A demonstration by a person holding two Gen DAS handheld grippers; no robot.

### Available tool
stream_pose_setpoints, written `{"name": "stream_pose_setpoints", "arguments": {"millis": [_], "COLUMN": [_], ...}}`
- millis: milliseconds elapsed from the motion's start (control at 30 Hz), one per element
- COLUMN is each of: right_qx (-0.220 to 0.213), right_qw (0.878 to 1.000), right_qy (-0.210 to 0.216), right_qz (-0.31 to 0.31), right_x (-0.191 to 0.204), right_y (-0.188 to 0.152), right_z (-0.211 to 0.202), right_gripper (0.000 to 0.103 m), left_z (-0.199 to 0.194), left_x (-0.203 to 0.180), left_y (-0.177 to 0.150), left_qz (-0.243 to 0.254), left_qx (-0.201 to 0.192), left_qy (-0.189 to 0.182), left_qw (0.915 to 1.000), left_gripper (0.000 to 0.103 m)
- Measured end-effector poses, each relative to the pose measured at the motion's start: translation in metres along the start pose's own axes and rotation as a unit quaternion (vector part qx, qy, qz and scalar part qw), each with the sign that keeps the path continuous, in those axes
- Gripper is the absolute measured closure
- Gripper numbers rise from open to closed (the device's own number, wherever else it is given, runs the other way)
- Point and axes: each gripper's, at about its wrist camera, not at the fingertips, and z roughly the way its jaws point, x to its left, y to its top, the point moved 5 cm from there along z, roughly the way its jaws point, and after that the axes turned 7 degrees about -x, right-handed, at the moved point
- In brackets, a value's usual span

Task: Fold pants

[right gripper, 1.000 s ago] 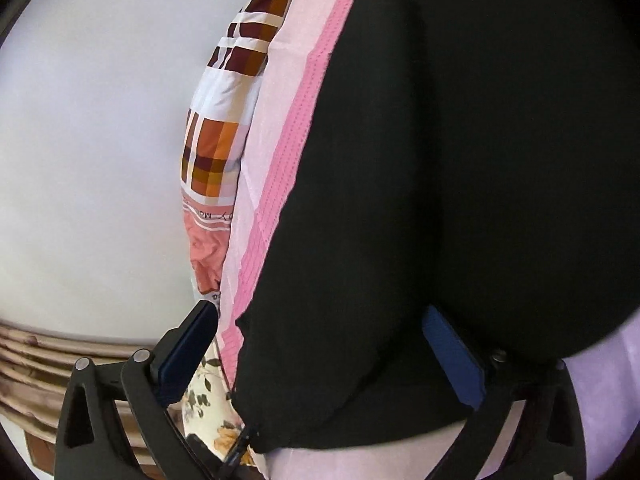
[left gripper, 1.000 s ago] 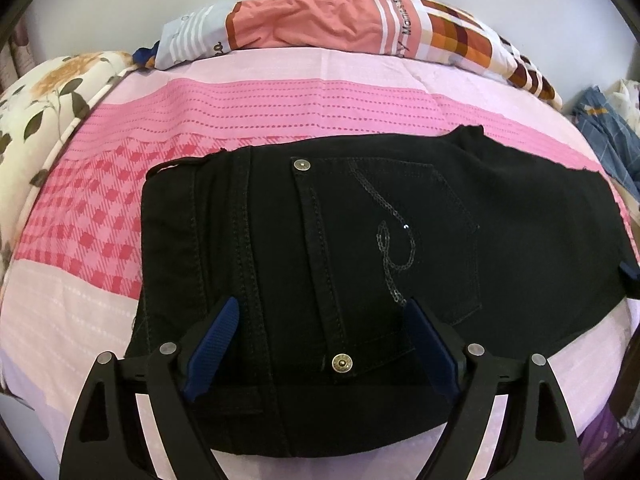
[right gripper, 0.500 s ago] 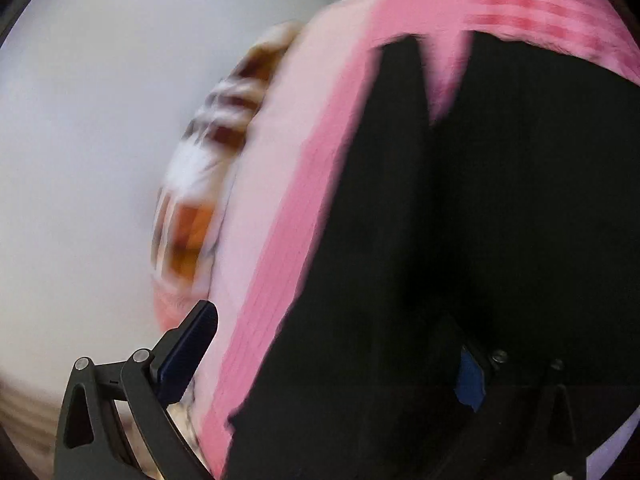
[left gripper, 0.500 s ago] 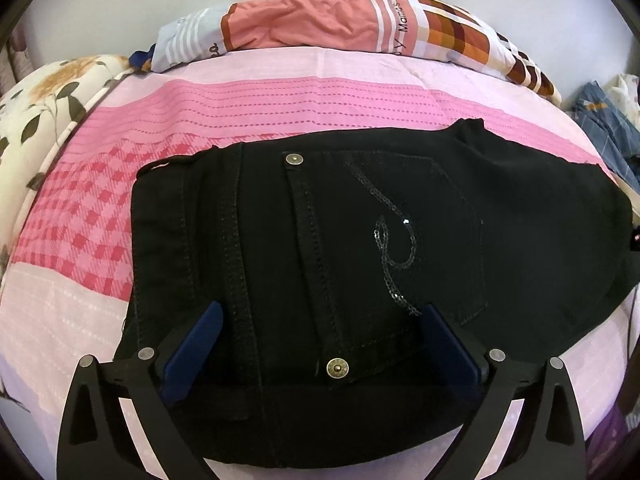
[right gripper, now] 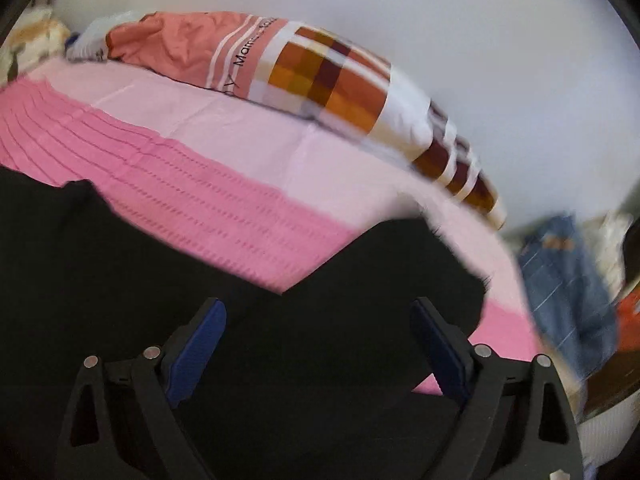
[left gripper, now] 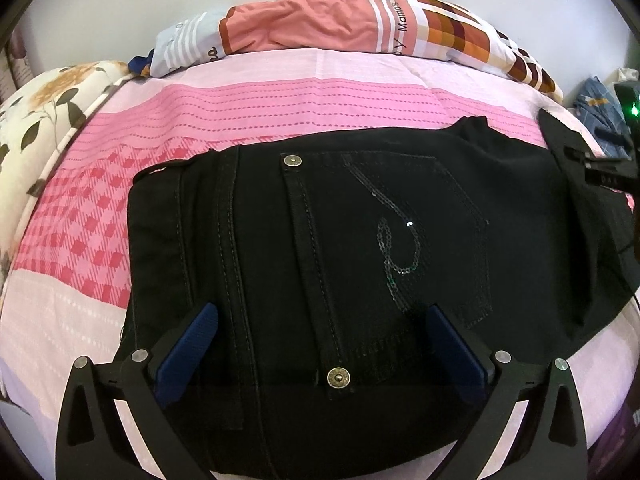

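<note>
Pants [left gripper: 360, 264] flat on pink bedsheet [left gripper: 280, 108], pillow [left gripper: 340, 24] behind; left tool [left gripper: 320, 320] opening, right tool [right gripper: 316, 312] closing, both gripping nothing.

A home bedroom: bed [left gripper: 280, 96] under a pink sheet, patterned pillow [left gripper: 360, 24] against a plain wall [right gripper: 440, 20], floral quilt [left gripper: 52, 104] alongside, clothes [right gripper: 568, 280] heaped at the edge.

Soft, even indoor light, fisheye bending at the rims.
Motion blur is smearing the right wrist view; the left is staying sharp.
</note>
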Motion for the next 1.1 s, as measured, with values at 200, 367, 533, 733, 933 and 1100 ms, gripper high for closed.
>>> {"name": "stream_pose_setpoints", "arguments": {"millis": [200,367,533,733,933,1100], "right_qx": [0.012,0.057,0.149,0.257,0.260,0.247], "right_qw": [0.996,0.965,0.955,0.958,0.955,0.923], "right_qy": [0.002,0.097,0.058,-0.026,-0.004,0.053], "right_qz": [0.091,0.237,0.250,0.121,0.146,0.291], "right_x": [-0.038,-0.092,-0.109,-0.066,-0.069,-0.112], "right_y": [-0.010,0.019,0.057,0.066,0.061,0.033], "right_z": [0.001,0.050,0.112,0.175,0.174,0.163], "right_gripper": [0.011,0.010,0.010,0.025,0.094,0.096], "left_z": [0.000,0.000,0.001,0.002,0.001,0.000], "left_x": [0.002,0.002,0.001,0.002,0.003,0.004], "left_y": [0.002,0.002,0.001,0.001,0.002,0.001], "left_qz": [0.002,0.001,0.000,-0.001,-0.001,-0.002], "left_qx": [-0.004,-0.009,-0.016,-0.015,-0.021,-0.025], "left_qy": [0.000,0.000,0.003,-0.003,-0.012,-0.016], "left_qw": [1.0000,1.0000,0.9999,0.9999,0.9997,0.9996], "left_gripper": [0.000,0.000,0.000,0.000,0.000,0.000]}}
